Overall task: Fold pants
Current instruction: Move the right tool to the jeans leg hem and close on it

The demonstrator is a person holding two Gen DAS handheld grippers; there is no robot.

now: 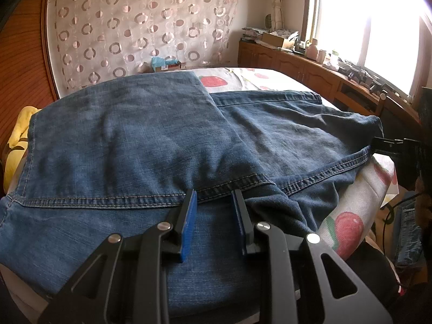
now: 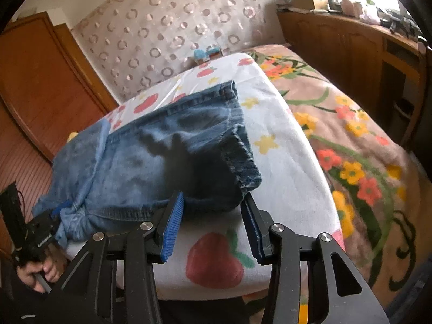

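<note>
Blue denim pants [image 1: 151, 135] lie spread over a white bedsheet printed with red strawberries [image 2: 283, 162], one leg folded across the other so a stitched hem runs along the near edge. The left gripper [image 1: 214, 197], black with blue ribbed pads, sits low on the denim at that hem; its jaws stand narrowly apart with bunched cloth between them, though whether the pads actually pinch the fabric cannot be told from its own camera. In the right wrist view the same tool shows at far left, with denim gathered at its tip and a hand [image 2: 35, 272] around its handle. The right gripper [image 2: 213, 202] reaches the darker, rolled end of the pants at the bed's near side, its jaws partly open either side of that fold, the pads at the cloth's edges and not clearly pressing. A floral blanket [image 2: 351, 148] covers the bed beyond the sheet, before a circle-patterned curtain [image 1: 140, 27].
</note>
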